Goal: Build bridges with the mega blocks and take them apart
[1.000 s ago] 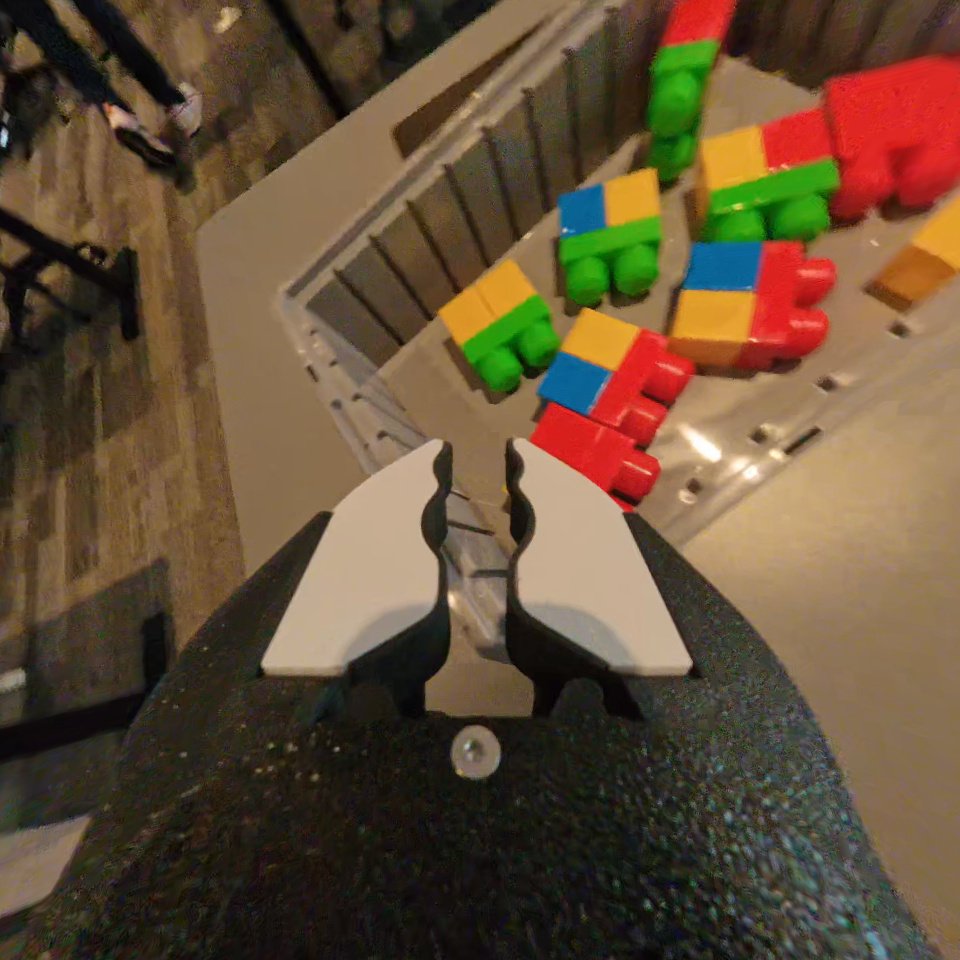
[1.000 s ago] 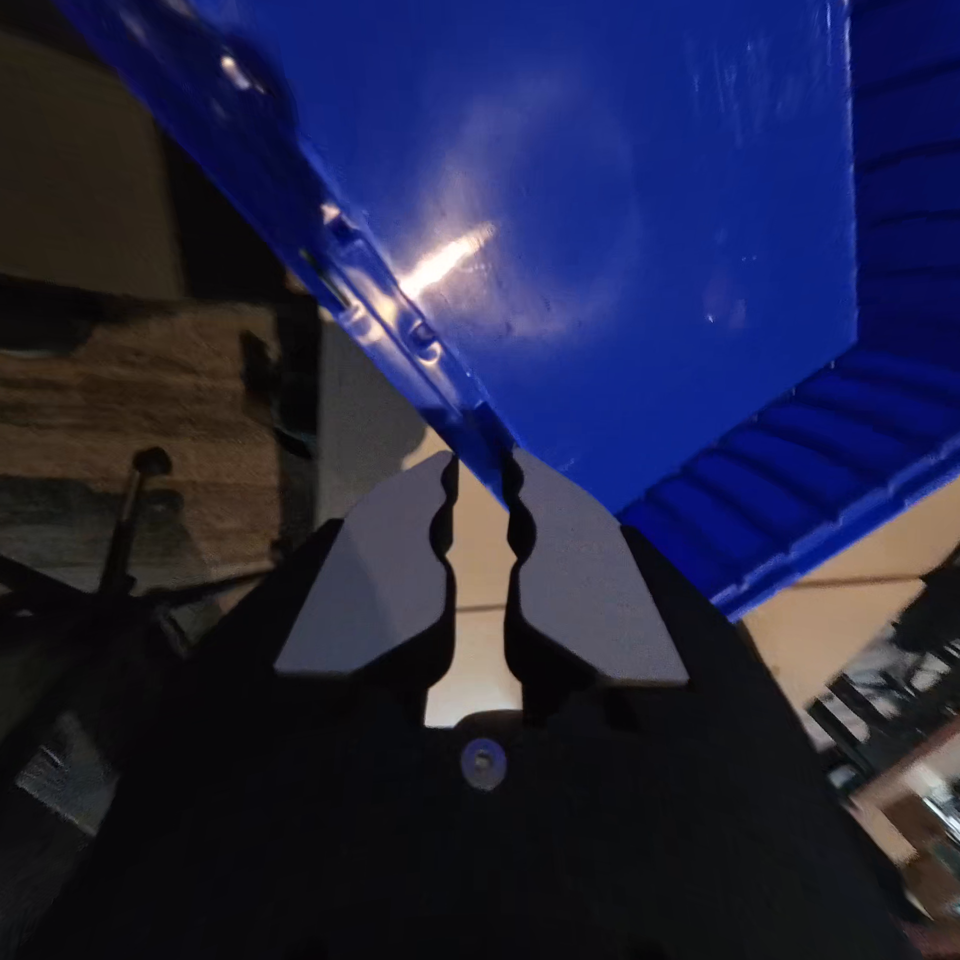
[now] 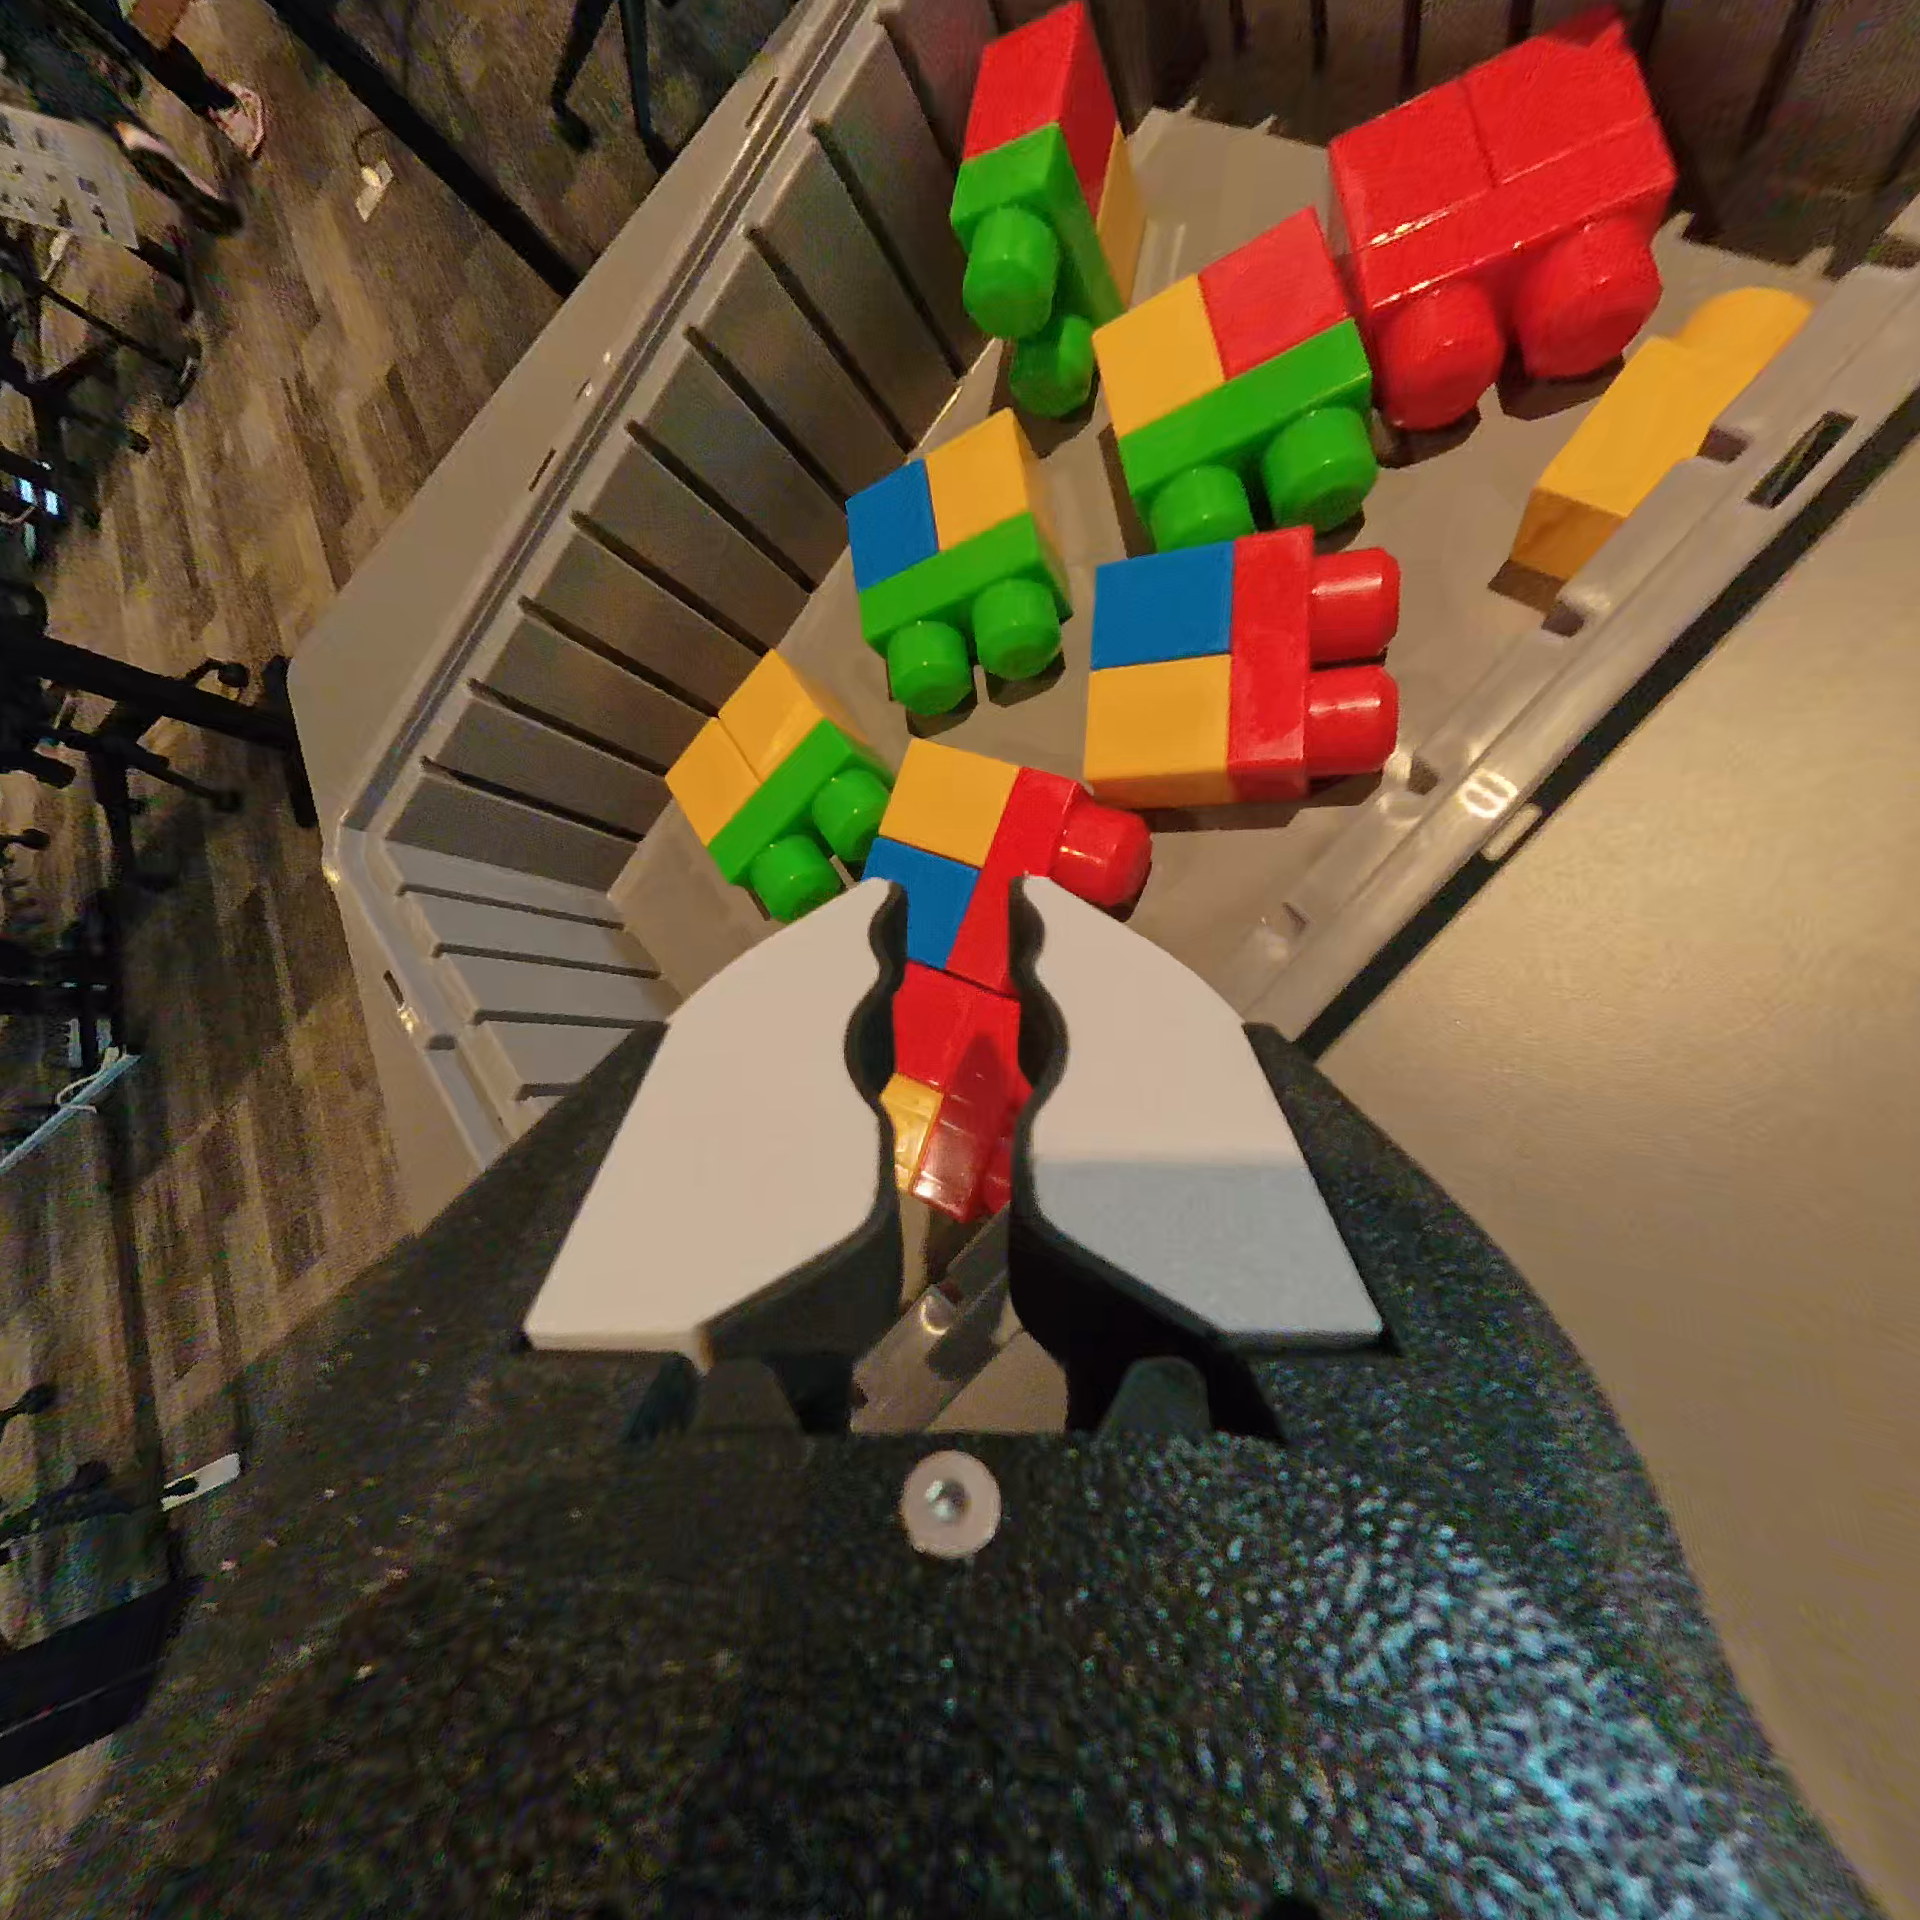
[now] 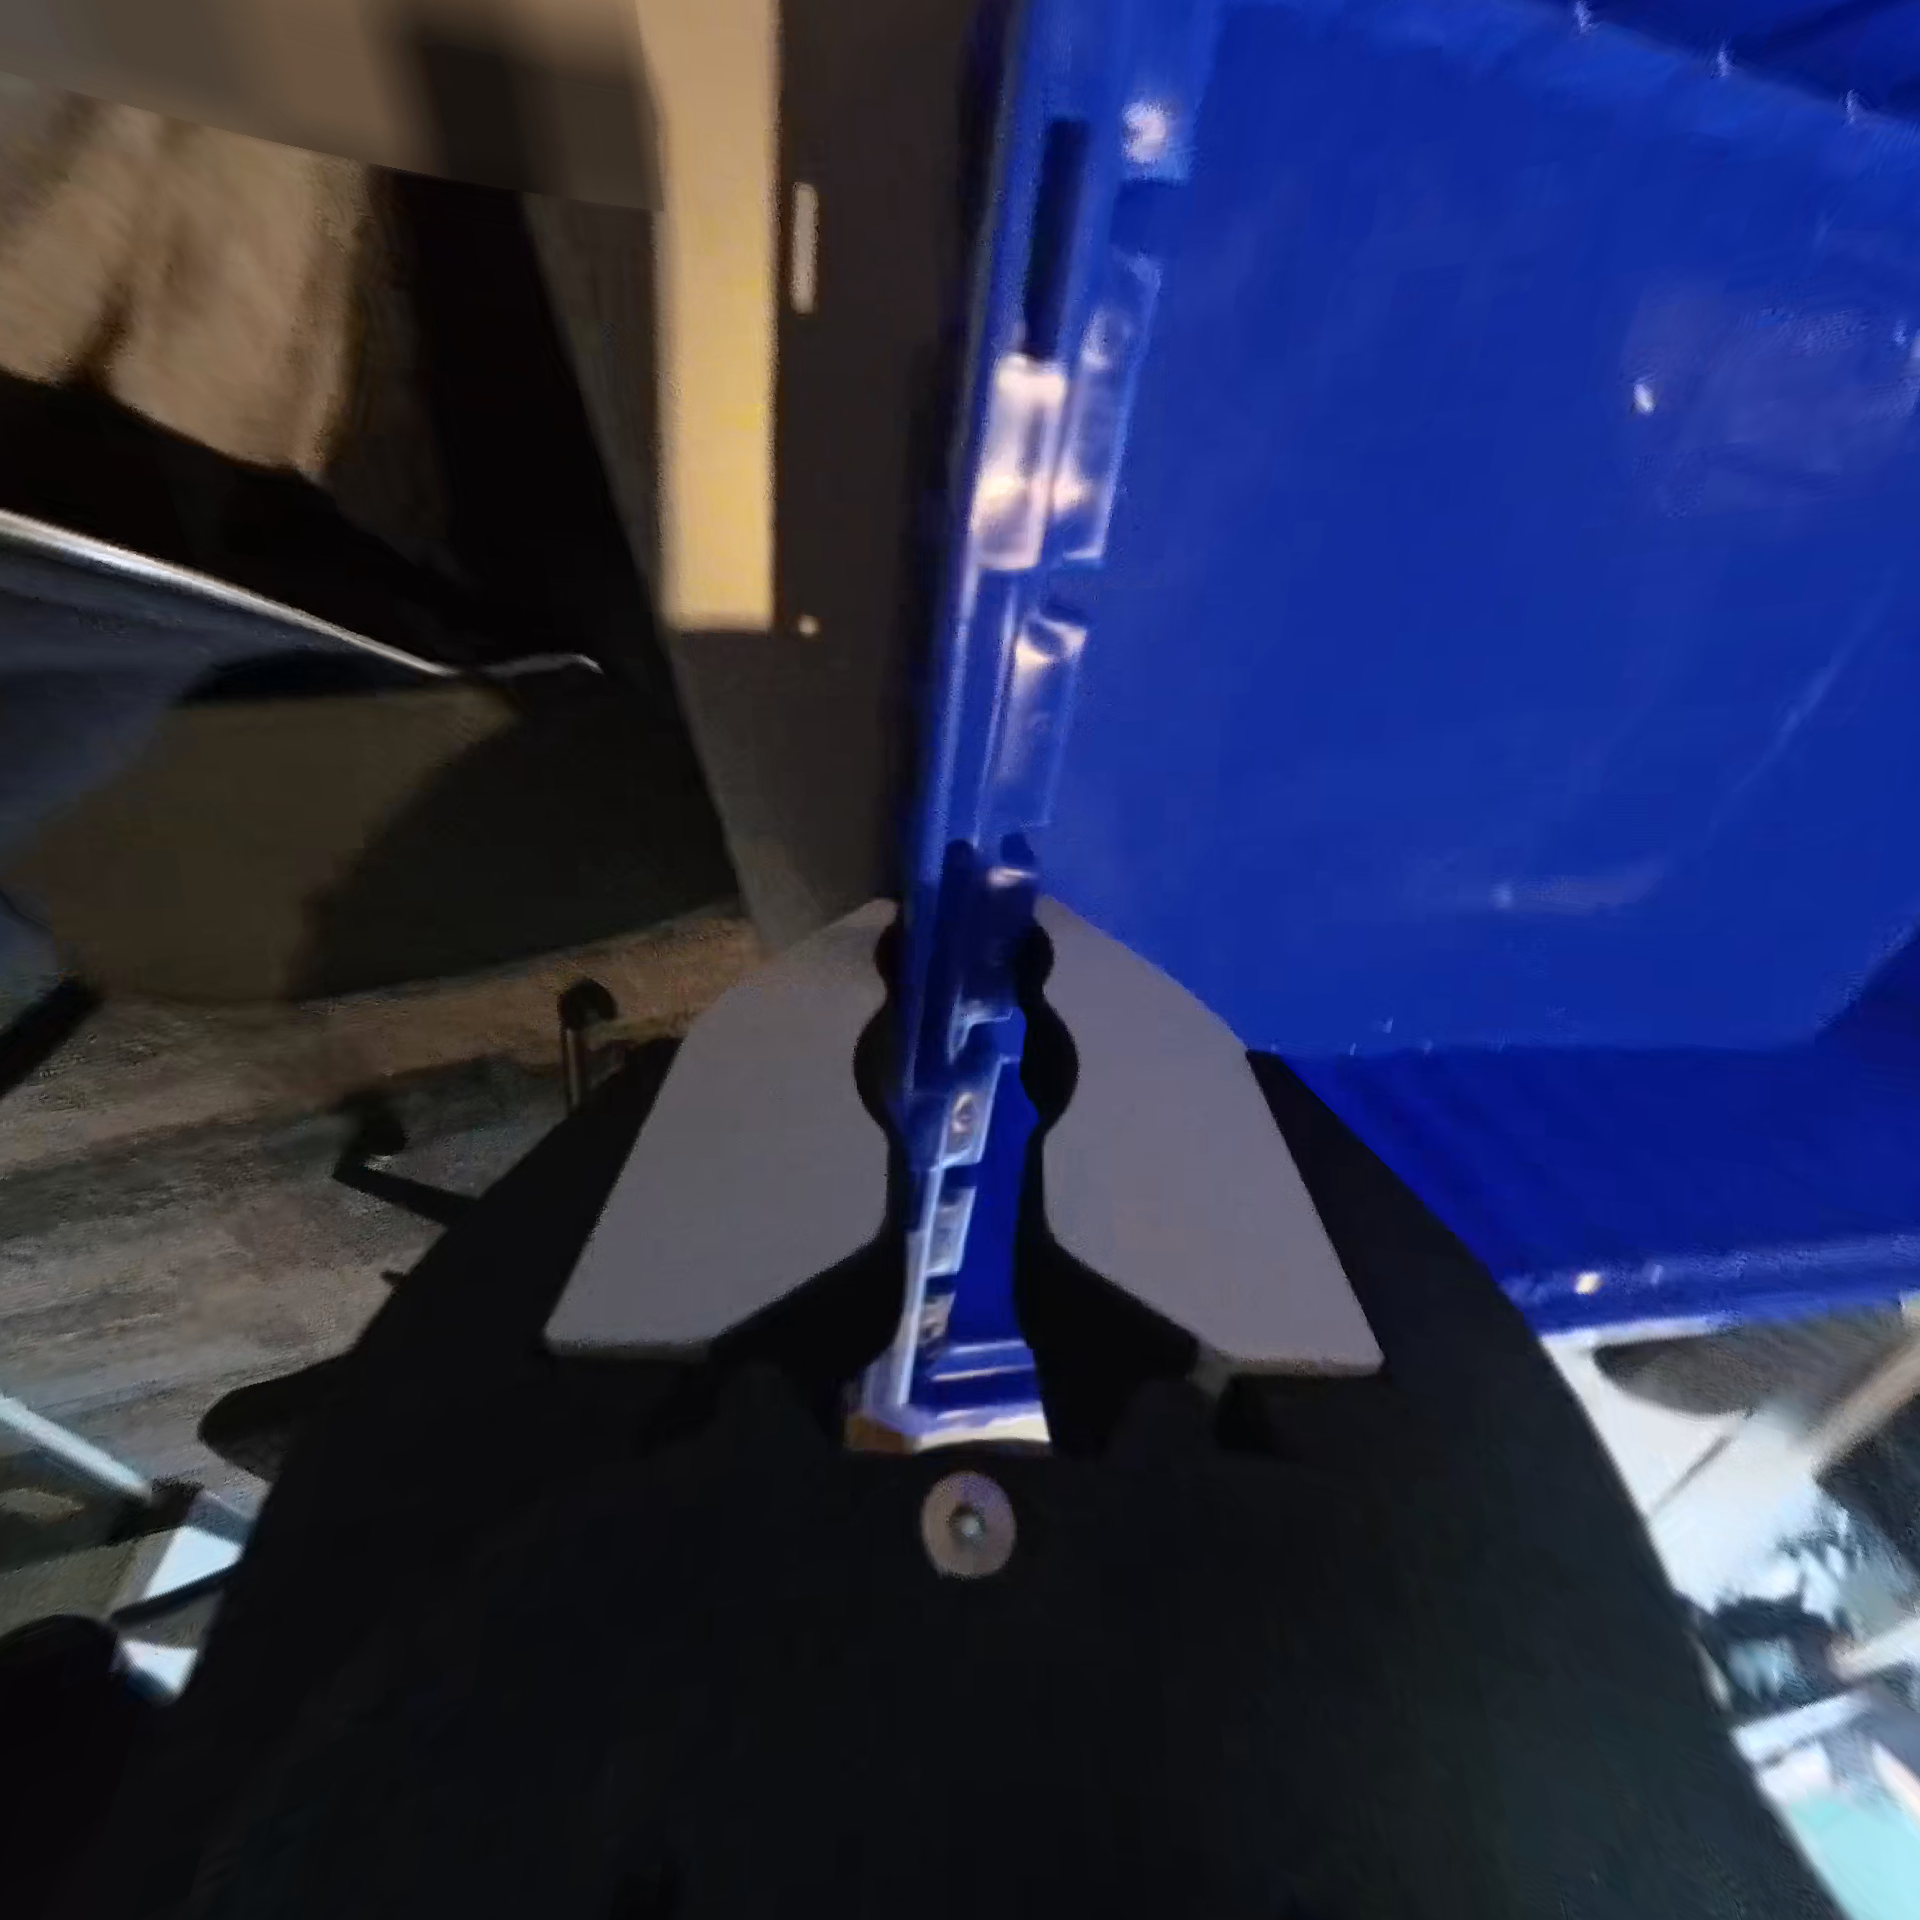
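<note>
Blocks (image 3: 1236, 665), snapped into small bridges, lie in a grey bin (image 3: 644, 582) on the desk (image 3: 1662, 987). Left claw (image 3: 951, 899) hangs above them, fingers slightly apart, gripping nothing. Right claw (image 4: 961, 914) is clamped on a blue bin's rim (image 4: 971, 1091).

Right claw (image 4: 961, 914) at centre, its two grey fingers (image 4: 748, 1143) pointing toward 12 o'clock and closed on the rim of a blue bin (image 4: 1507, 623). The rim runs between the fingers from 6 toward 12 o'clock; the bin's broad, glossy blue wall fills the field from 12 to 4 o'clock. At 9 to 11 o'clock lie blurred dark and tan surfaces, not identifiable. A dull floor (image 4: 208, 1174) shows at 8 o'clock, and pale blurred shapes at 4 to 5 o'clock.
</note>
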`<action>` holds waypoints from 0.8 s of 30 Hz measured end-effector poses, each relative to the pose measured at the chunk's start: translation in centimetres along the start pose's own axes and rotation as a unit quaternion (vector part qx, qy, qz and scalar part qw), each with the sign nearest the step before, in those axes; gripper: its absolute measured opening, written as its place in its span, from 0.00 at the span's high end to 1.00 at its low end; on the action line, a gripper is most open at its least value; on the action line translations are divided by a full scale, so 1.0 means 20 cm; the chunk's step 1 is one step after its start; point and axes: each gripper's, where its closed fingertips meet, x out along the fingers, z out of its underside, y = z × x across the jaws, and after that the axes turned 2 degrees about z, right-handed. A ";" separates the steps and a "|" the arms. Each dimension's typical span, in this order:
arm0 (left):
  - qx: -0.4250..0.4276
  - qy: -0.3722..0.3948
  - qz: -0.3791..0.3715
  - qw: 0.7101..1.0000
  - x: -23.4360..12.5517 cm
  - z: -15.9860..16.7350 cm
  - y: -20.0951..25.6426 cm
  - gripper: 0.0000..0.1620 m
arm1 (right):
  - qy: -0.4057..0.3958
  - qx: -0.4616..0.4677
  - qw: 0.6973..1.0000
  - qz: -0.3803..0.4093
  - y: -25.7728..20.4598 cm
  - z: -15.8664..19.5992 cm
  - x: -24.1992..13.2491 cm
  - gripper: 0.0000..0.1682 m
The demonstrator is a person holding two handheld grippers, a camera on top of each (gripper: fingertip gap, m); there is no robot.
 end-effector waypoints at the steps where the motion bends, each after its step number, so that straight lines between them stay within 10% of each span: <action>1: -0.001 -0.001 0.000 1.000 0.00 0.01 0.00 0.89 | -0.014 0.017 1.000 0.011 0.05 0.05 0.01 0.90; 7: -0.004 0.004 0.005 1.000 0.01 0.04 0.02 0.90 | -0.052 0.105 0.990 0.079 0.33 0.33 0.06 0.86; 11: -0.011 0.008 0.009 1.000 0.01 0.05 0.03 0.90 | 0.014 0.082 0.992 0.095 0.30 0.16 0.03 0.72; 14: -0.019 0.006 0.010 1.000 0.01 0.05 0.02 0.89 | -0.035 0.070 0.988 0.133 0.37 0.19 0.08 0.87; 24: -0.026 0.012 0.014 0.999 0.00 0.09 0.03 0.89 | -0.054 0.117 0.984 0.124 0.64 0.38 0.17 0.87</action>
